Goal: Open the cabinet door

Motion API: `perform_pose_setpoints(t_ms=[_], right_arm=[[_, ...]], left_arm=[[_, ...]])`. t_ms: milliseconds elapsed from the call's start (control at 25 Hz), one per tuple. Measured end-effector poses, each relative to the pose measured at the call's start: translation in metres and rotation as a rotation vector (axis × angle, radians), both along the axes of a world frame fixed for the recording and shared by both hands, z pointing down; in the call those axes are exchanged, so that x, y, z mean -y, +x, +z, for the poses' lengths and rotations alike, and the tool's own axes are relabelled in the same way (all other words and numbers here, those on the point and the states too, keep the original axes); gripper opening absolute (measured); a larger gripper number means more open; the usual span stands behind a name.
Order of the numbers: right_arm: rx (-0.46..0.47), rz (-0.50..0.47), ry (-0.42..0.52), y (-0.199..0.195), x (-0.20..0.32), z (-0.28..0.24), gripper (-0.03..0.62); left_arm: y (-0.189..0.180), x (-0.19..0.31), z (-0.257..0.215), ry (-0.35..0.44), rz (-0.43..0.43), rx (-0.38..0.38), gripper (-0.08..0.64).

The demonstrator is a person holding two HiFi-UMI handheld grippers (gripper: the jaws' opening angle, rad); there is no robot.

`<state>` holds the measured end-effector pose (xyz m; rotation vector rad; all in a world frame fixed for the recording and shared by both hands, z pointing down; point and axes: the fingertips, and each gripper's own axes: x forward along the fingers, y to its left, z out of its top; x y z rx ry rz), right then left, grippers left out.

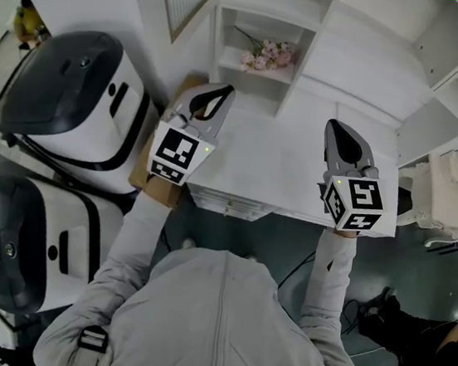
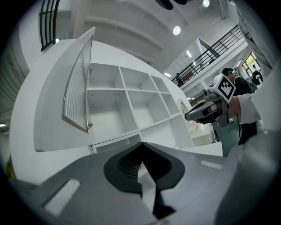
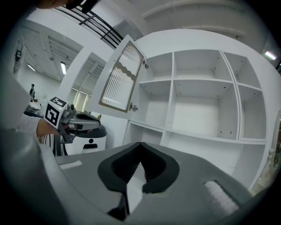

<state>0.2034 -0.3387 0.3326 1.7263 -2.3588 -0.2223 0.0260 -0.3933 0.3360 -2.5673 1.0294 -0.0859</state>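
Judging from nearest the person outward, the left gripper (image 1: 221,93) and right gripper (image 1: 337,129) are held level over the front of the white bench (image 1: 272,171), well apart, and both sets of fingers (image 2: 124,169) are pressed together on nothing. So neither can take a handle unless it parts first; a push with shut tips would only skid off. At 9 o'clock of the left gripper a white and black machine (image 1: 72,103) stands close, and a sideways swing of that arm could strike it. Farther off, at 1 o'clock, pink flowers (image 1: 268,54) lie in a low niche that a forward lunge could disturb. Farthest, at 11 o'clock and high up, the cabinet door (image 3: 120,77) with ribbed glass already stands swung out, its knob (image 3: 133,107) on the free edge; lifting the left gripper carelessly could knock that edge, slam it back or strain the hinges.
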Motion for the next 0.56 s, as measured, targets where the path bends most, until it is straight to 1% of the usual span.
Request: perform_pose_setpoints(t_ms=[280,560], right_arm=[[0.006,0.006,-0.017,0.001,0.002,0.008,0.002],[0.002,0.001,-0.030,-0.004,0.003,0.014,0.002]], left_arm=[[0.007,0.000,0.007,-0.014,0.021,0.006,0.017],[0.002,0.002,0.013,-0.055,0.014,-0.024,0.017]])
